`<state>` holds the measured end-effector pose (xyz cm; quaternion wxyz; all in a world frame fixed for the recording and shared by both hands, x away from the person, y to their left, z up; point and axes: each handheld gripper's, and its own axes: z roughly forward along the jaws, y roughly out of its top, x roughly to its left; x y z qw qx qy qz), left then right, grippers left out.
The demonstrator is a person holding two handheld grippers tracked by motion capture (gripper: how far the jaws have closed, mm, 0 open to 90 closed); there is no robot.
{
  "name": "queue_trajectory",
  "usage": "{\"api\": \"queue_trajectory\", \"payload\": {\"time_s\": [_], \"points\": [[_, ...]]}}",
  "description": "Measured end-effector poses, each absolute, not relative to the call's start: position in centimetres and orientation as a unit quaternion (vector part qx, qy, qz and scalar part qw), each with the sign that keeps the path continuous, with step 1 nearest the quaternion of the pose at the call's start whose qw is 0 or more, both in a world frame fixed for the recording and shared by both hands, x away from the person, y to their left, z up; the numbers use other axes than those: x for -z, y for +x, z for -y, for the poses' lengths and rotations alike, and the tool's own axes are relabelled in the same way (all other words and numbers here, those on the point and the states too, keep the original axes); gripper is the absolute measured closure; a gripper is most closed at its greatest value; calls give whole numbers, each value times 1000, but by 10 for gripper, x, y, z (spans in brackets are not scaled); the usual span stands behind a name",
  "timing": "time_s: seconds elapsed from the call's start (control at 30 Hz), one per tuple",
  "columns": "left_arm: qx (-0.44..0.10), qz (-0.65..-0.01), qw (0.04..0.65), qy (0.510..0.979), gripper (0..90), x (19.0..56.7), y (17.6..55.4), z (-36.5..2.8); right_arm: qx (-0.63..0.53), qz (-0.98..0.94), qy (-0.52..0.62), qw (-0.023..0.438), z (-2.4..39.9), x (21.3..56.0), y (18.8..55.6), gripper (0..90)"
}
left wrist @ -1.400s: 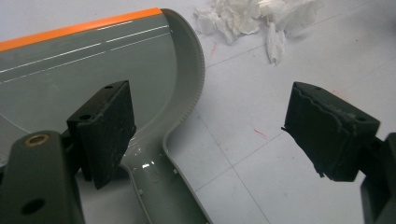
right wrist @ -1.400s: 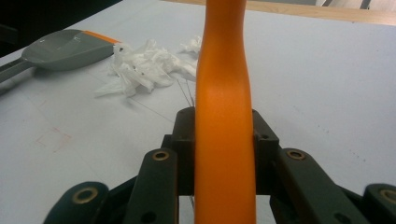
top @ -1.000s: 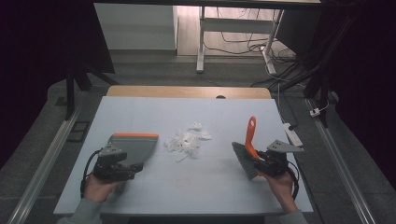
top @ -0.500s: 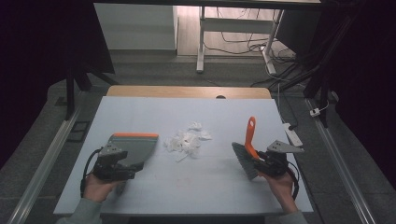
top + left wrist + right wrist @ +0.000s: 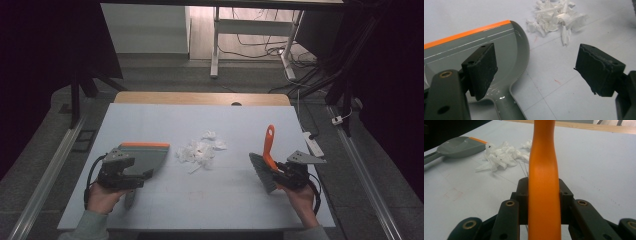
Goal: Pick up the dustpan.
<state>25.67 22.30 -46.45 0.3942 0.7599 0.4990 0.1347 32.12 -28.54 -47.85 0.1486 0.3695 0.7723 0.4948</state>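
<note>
A: High view. Where do the tools lie relative to each gripper?
B: The left gripper (image 5: 131, 171) sits at the tabletop's (image 5: 150, 120) near-left part, above the handle end of the grey dustpan (image 5: 145, 155), whose orange-edged lip faces the far side. The right gripper (image 5: 281, 170) grips the brush (image 5: 266, 159) at near right: orange handle rising away from the person, grey bristles toward the centre. A heap of white paper scraps (image 5: 201, 151) lies between the 2 tools, nearer the dustpan.

A: Left gripper view. How do the fingers stand?
B: The 2 black fingers (image 5: 482, 67) are spread wide, holding nothing. The dustpan (image 5: 506, 45) lies under the left-hand finger; its handle runs out at the bottom edge. The scraps (image 5: 556, 17) lie beyond, near the top.

A: Right gripper view?
B: The fingers (image 5: 524, 192) are clamped tight on the brush's orange handle (image 5: 543, 182), which rises smooth and glossy up the centre. Dustpan (image 5: 461, 146) and scraps (image 5: 504, 155) lie at upper left.
</note>
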Motion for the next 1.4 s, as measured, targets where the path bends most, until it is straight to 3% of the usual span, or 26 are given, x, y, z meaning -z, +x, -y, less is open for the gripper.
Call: {"api": "queue_trajectory", "payload": {"time_s": [0.63,1.2,1.4], "points": [[-123,-598,281,740,117,477,258,-227,-498,-780,354,140,283,476,321,697],[-91,-618,273,732,118,502,254,-230,-494,-782,352,145,282,473,319,697],[-74,-630,276,722,201,517,259,-230,-490,-783,353,148,280,474,319,697]]}}
